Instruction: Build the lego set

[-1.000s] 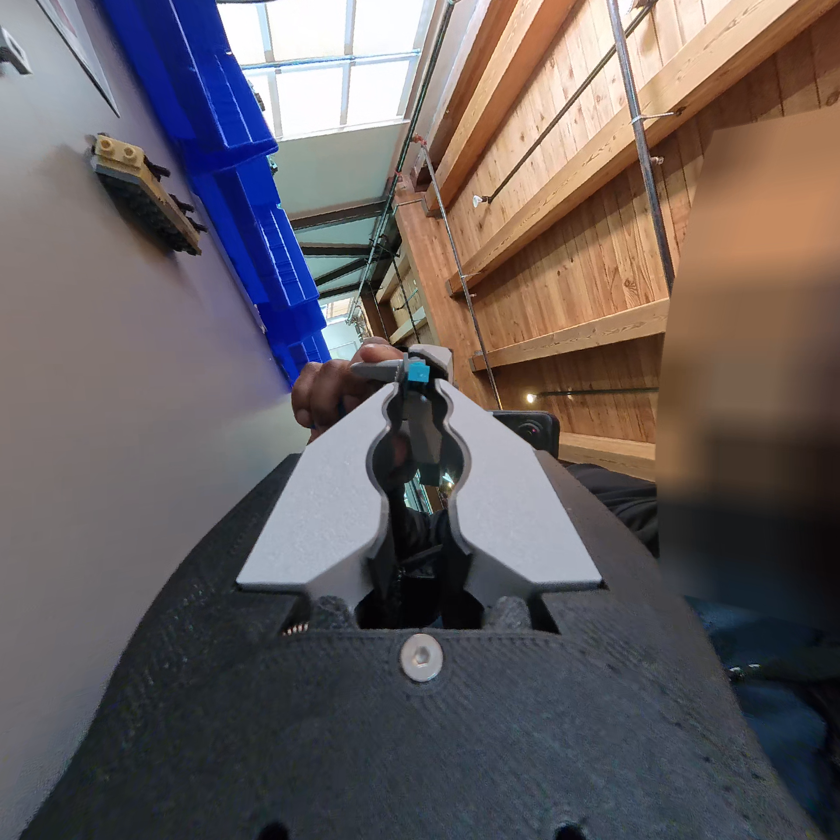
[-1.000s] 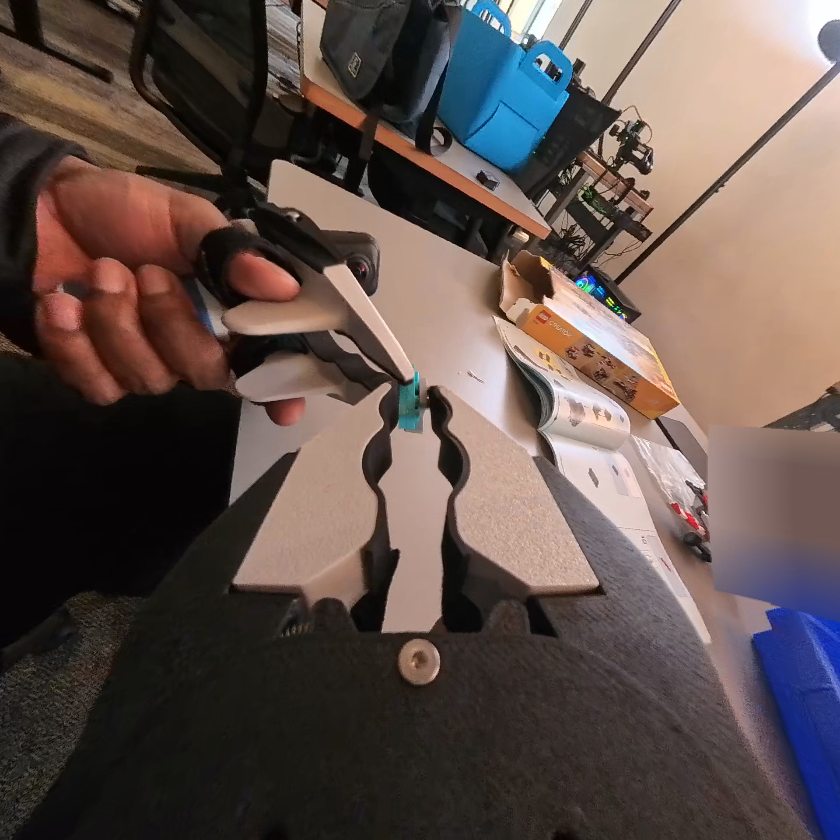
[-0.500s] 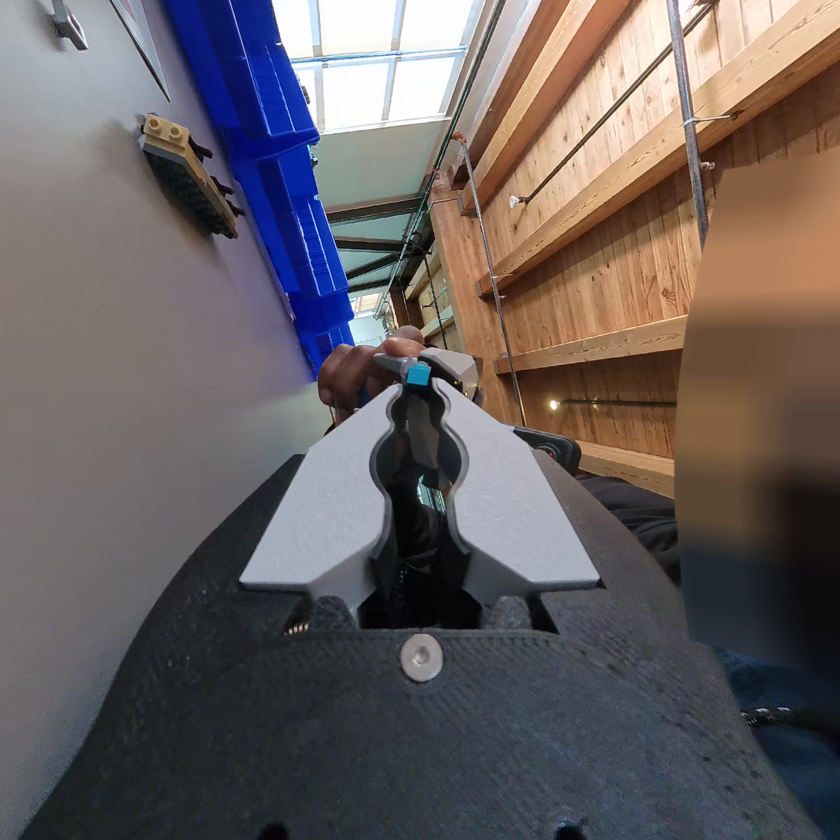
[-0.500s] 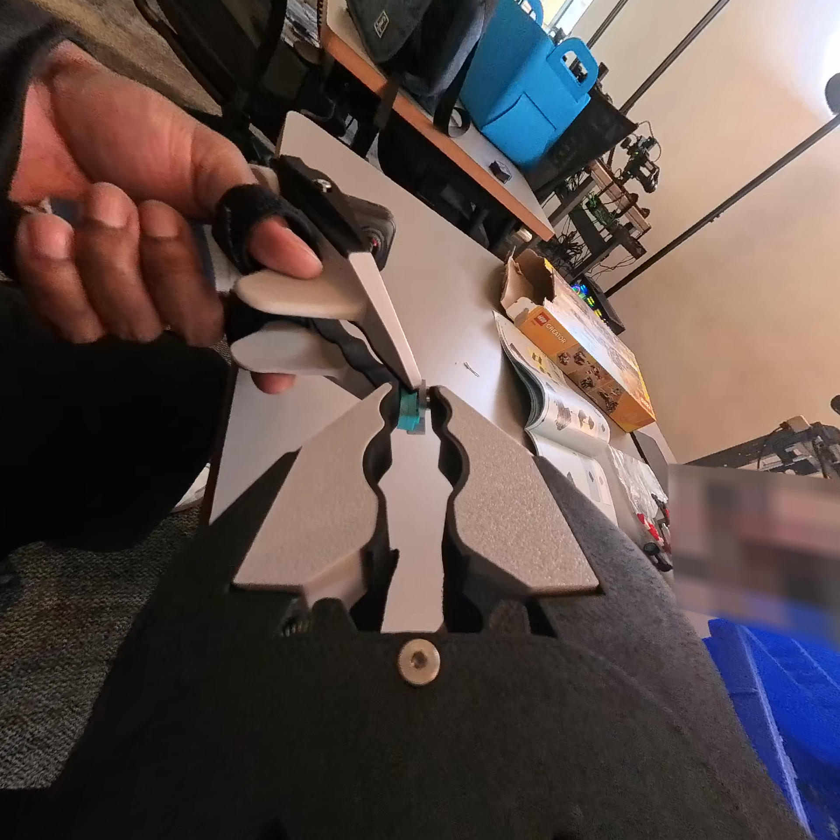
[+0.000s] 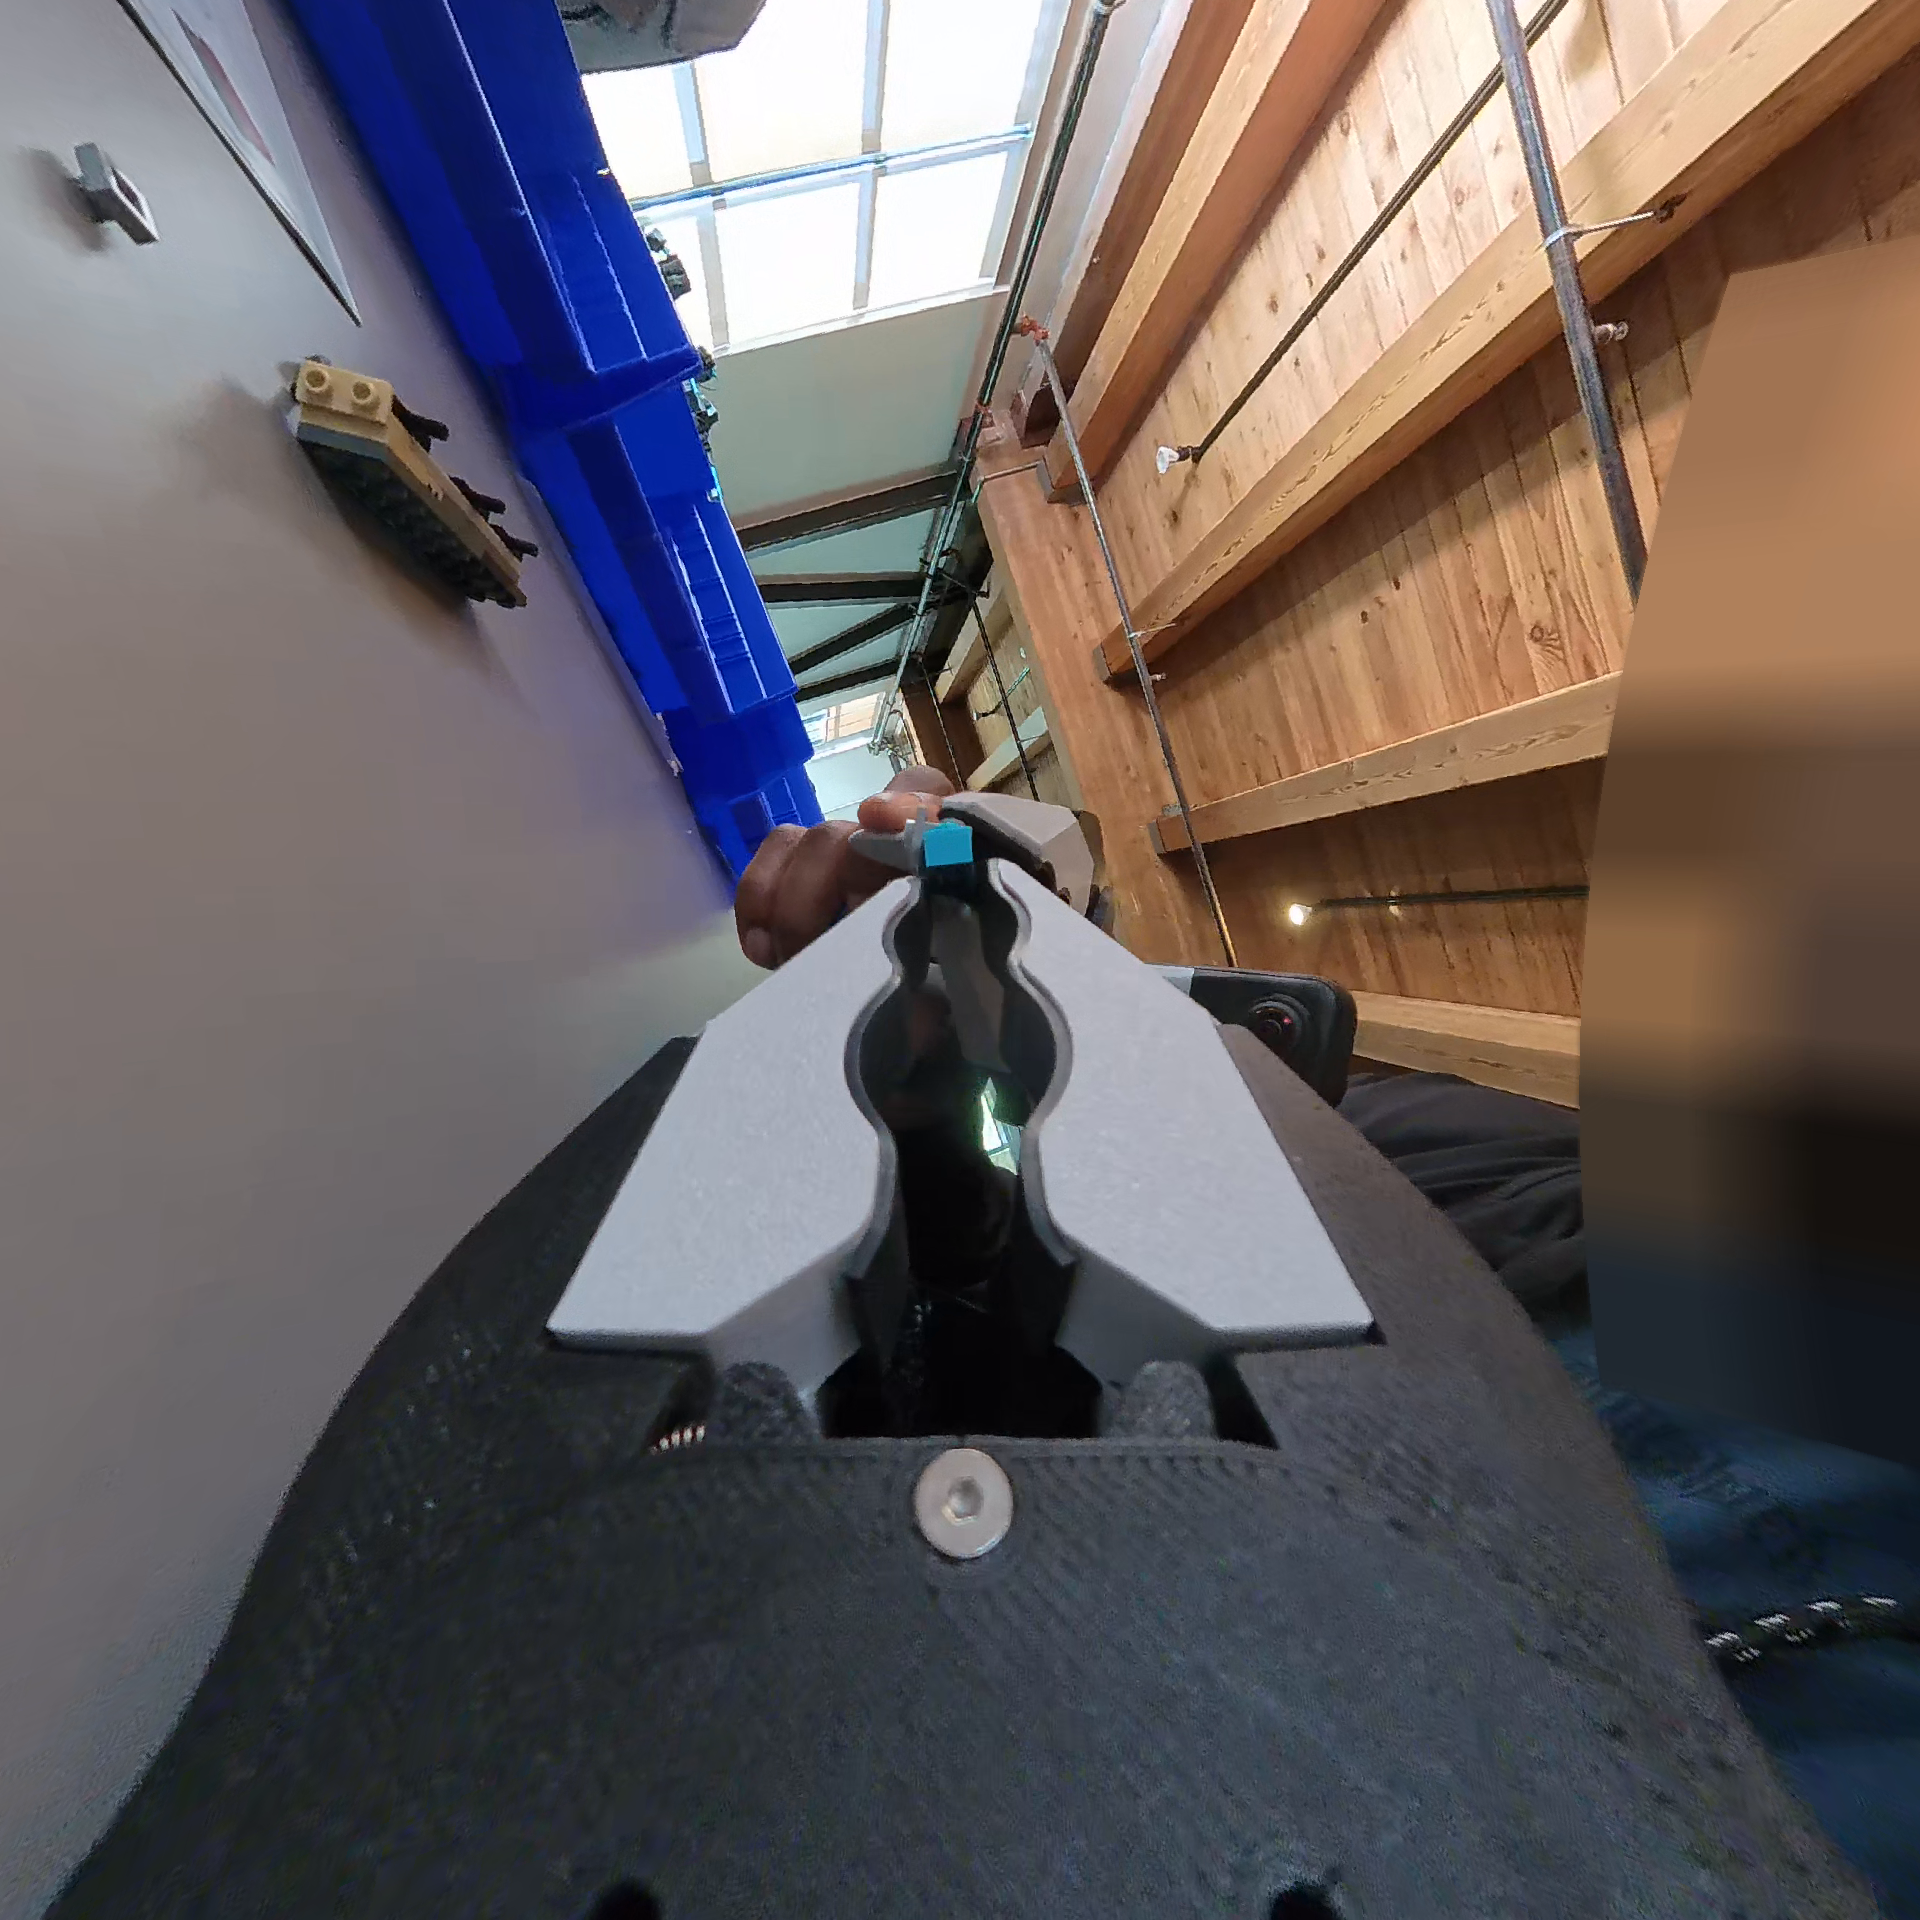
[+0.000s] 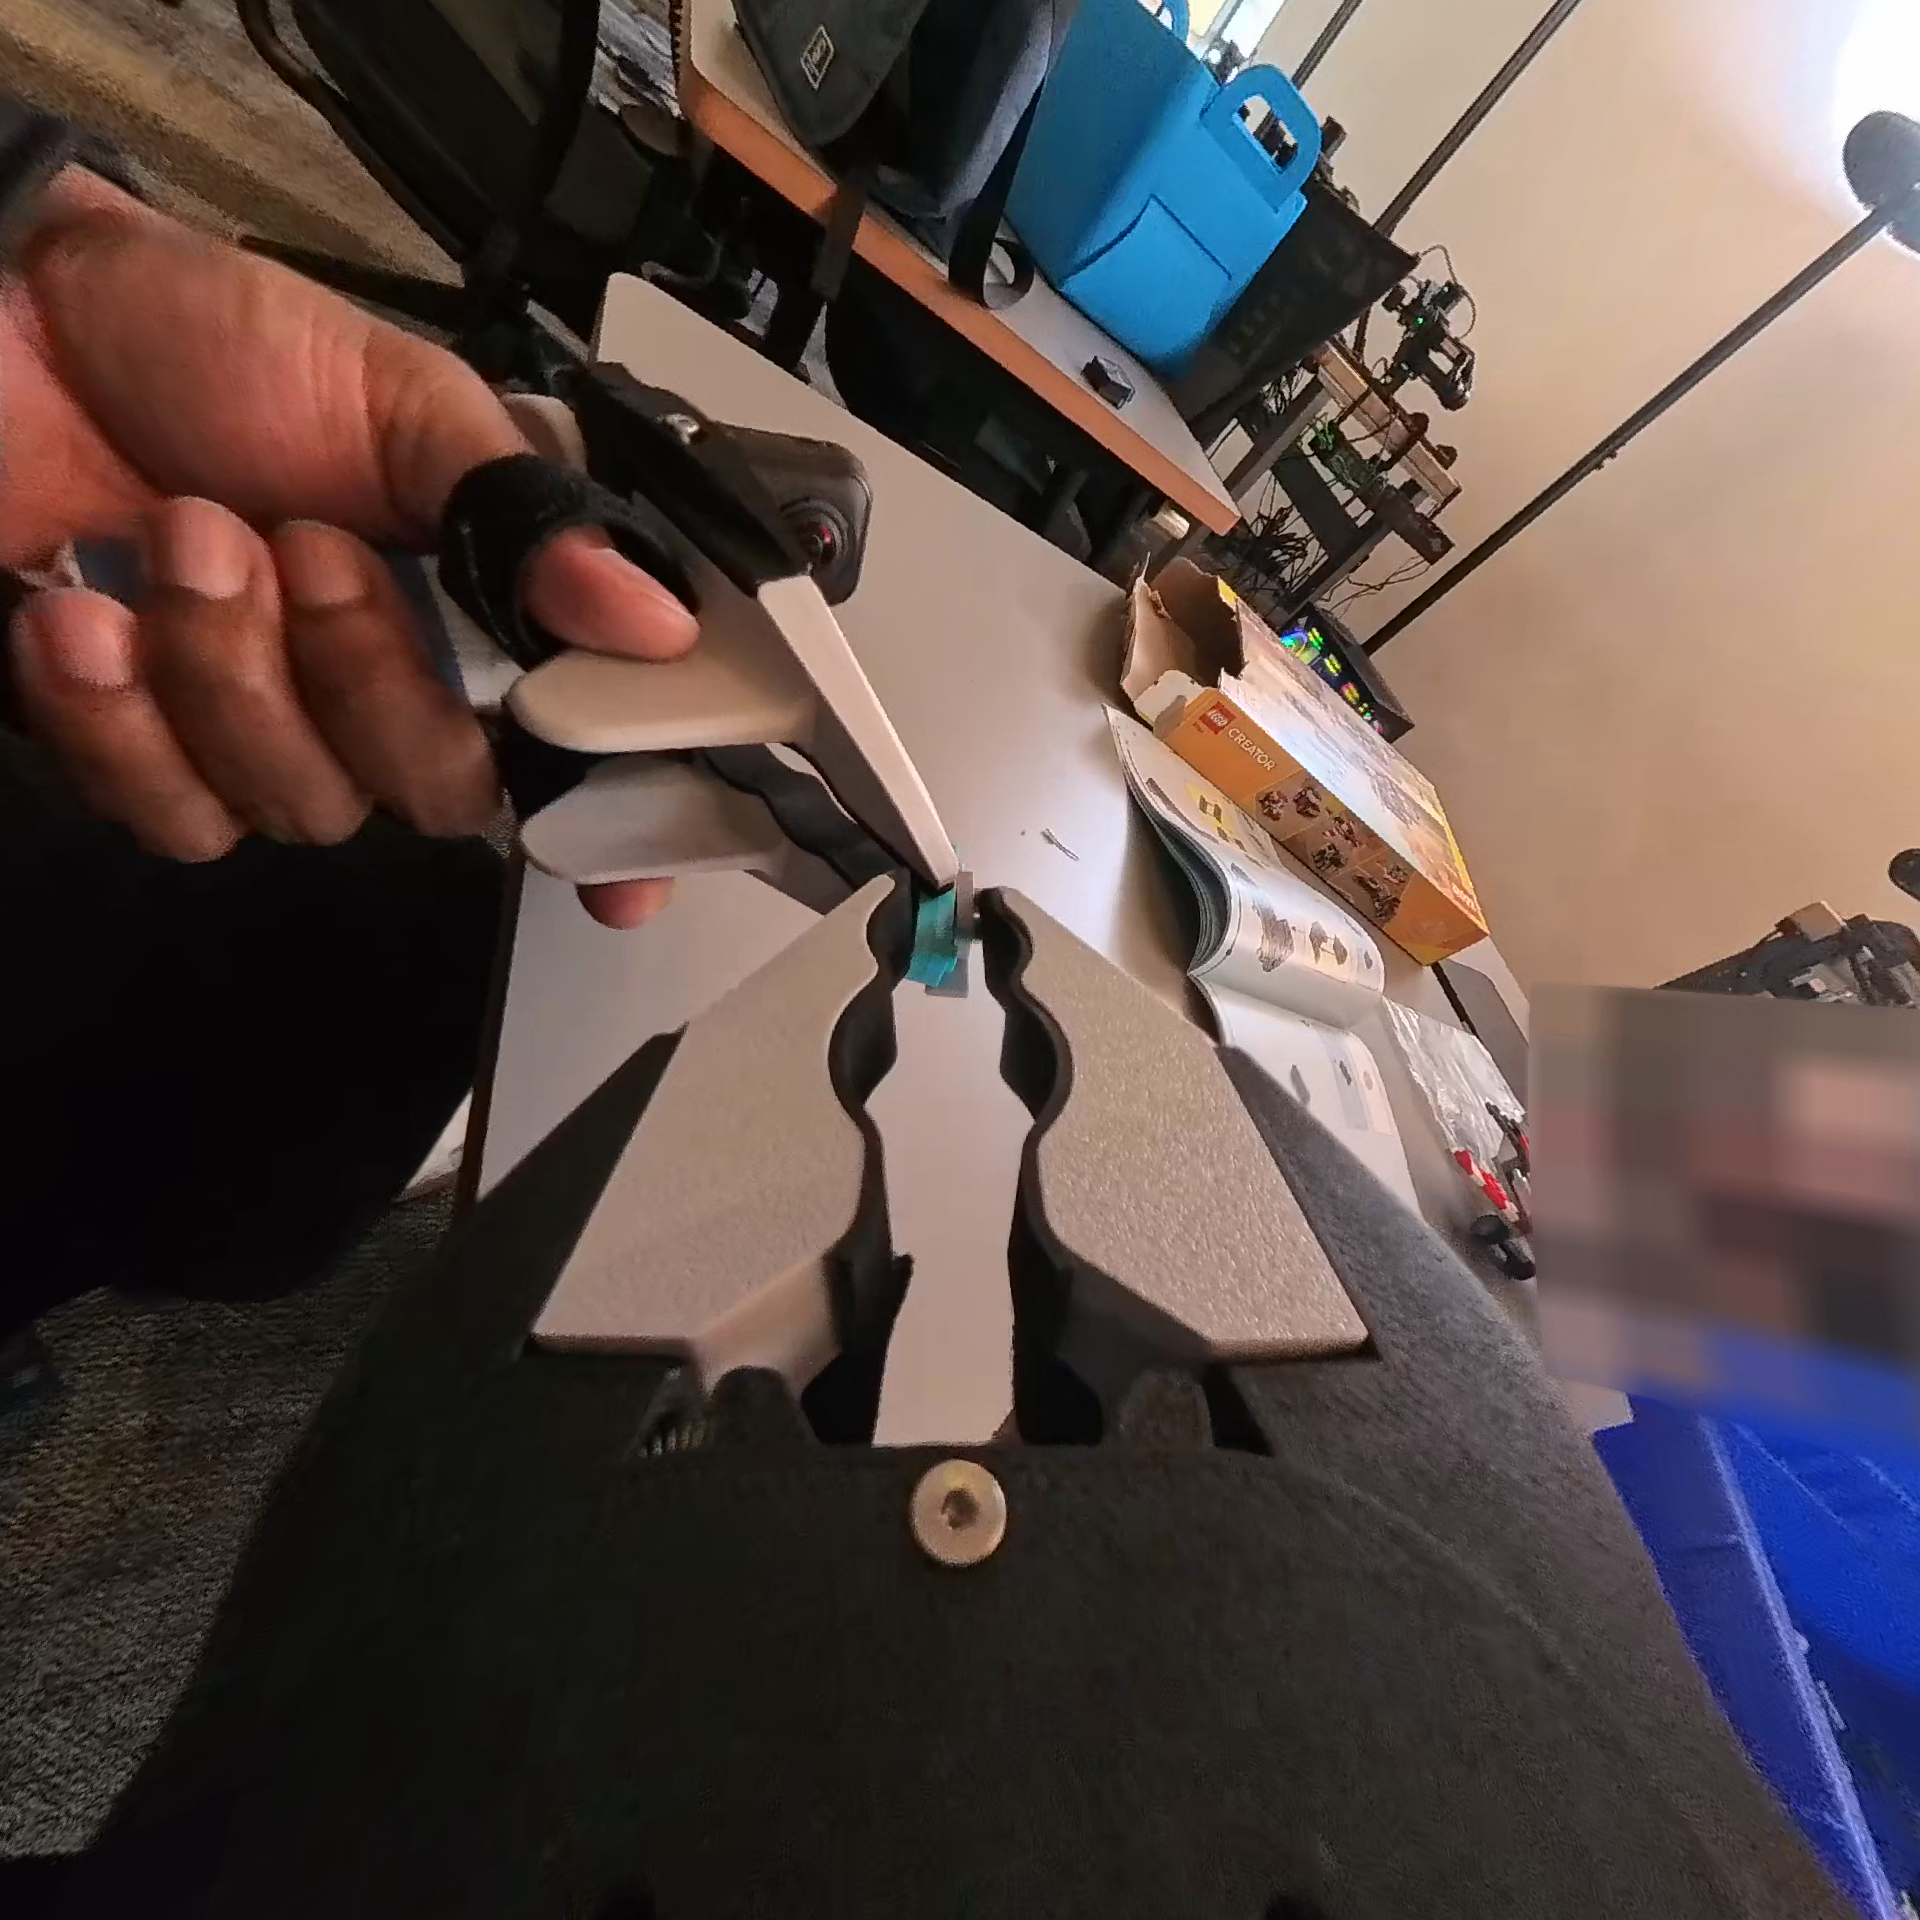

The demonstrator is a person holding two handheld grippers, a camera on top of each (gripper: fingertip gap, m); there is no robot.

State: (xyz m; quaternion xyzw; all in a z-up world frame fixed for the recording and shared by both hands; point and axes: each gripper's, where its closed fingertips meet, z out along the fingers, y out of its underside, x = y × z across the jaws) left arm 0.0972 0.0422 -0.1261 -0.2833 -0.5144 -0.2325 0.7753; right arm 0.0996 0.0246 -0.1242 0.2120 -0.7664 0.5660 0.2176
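small teal lego piece [image 6: 933,943] with a thin grey piece [image 6: 962,951] against it, held in the air, tan-and-black partial build [image 5: 407,485] with two top studs lying on the grey table [image 5: 260,883]

Our two grippers meet on one small teal brick above the table.

At the centre, our right gripper [image 6: 935,914] holds its tips narrowly apart with the teal brick [image 6: 932,945] between them, a thin grey piece [image 6: 962,914] on its right side. From ten o'clock our left gripper [image 6: 925,868] reaches in, its tips closed against the brick's top edge, gripped by our left hand [image 6: 239,582]. On the grey table [image 6: 997,665], toward two o'clock, lie an open instruction booklet [image 6: 1268,925] and, just beyond it, a yellow box [image 6: 1340,821]. A blue bin [image 6: 1808,1558] sits at four o'clock, a blue bag [image 6: 1153,197] at twelve.
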